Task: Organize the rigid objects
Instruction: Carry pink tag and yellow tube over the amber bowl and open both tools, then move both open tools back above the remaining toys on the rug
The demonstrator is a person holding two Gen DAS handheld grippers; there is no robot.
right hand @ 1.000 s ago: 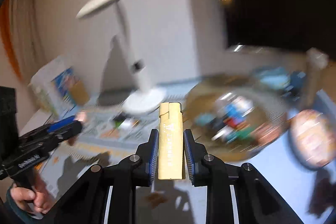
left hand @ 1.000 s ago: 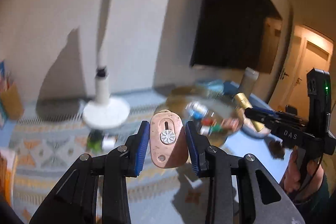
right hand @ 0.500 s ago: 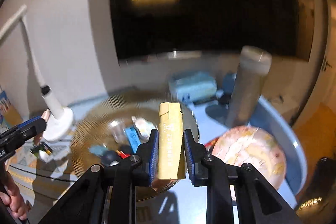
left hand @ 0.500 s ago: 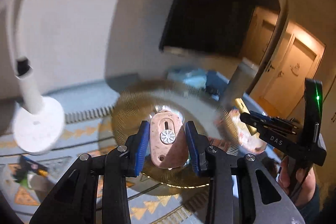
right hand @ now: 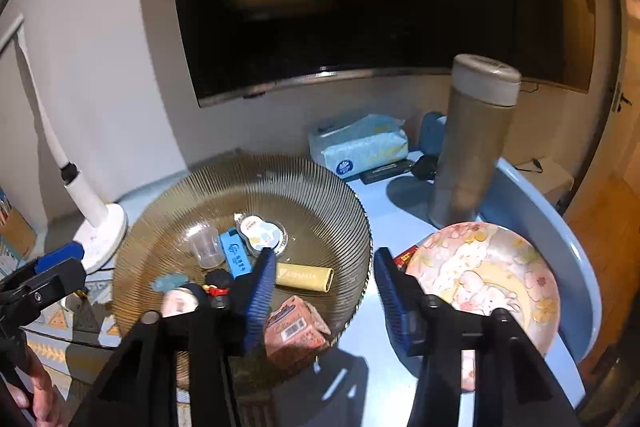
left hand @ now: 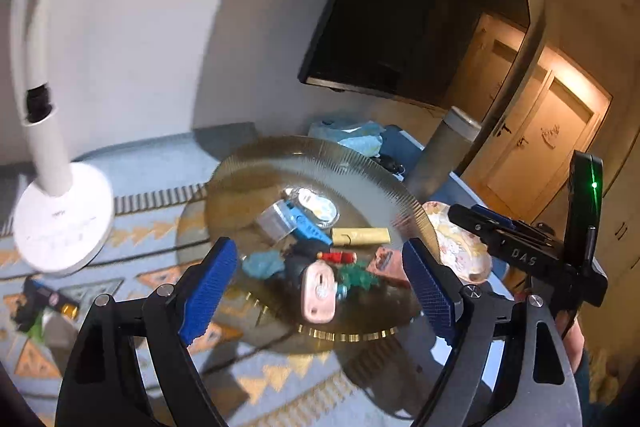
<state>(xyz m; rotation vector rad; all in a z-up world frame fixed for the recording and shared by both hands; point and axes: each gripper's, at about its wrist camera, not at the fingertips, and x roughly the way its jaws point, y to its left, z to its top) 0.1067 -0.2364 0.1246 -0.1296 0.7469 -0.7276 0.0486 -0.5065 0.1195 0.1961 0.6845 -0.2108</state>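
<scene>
Both grippers stood over the ribbed amber glass plate (right hand: pixel 320 195) with nothing between their pads. On the left gripper (left hand: pixel 320 287) the jaws were opening, already spread wide, and the blue pads pressed on nothing. On the right gripper (right hand: pixel 324 291) the jaws were opening too, about half apart and empty.

Half a second earlier each gripper had still been clamped on an object. The left one had held the pink oval tag (left hand: pixel 318 293), which now showed blurred over the near part of the plate, between the left fingers but clear of both pads; whether it had come to rest cannot be told. The right one had held the gold lighter (right hand: pixel 304 277), which now lay flat on its side near the middle of the plate, beside the blue stick (right hand: pixel 236 259) and the round clear case (right hand: pixel 262 235). A pink carton (right hand: pixel 294 331) sat at the near rim of the plate.

Both grippers pointed steeply down at the plate. A hand (right hand: pixel 38 393) at the lower left of the right wrist view gripped the left tool's handle, and the right tool reached toward the plate's right rim, above the flowered dish (left hand: pixel 460 247).
</scene>
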